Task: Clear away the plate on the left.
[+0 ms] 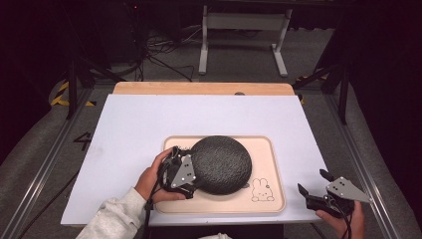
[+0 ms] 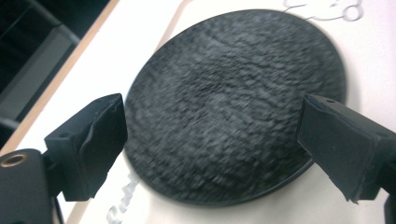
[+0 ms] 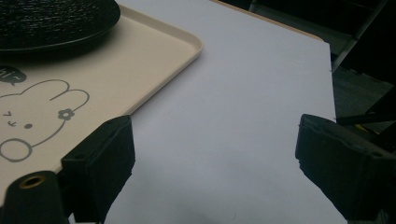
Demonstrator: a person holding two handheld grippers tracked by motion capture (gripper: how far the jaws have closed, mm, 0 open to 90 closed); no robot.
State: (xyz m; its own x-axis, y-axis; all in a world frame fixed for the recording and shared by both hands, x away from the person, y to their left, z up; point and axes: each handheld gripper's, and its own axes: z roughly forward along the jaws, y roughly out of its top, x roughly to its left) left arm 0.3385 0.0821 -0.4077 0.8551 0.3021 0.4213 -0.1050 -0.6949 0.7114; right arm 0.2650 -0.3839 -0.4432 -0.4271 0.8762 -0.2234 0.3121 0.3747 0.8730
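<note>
The left tool (image 1: 182, 172) is being held wide open, empty, at the left rim of the black disc (image 1: 221, 163) on the tray (image 1: 266, 199); the right tool (image 1: 318, 191) is being held open, empty, over the tabletop (image 1: 139, 119); the thin rim could be missed and the disc pushed right

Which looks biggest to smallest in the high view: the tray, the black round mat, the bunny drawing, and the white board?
1. White board
2. Tray
3. Black round mat
4. Bunny drawing

All four lie flat at a similar distance from the camera, so the order is clear.
</note>
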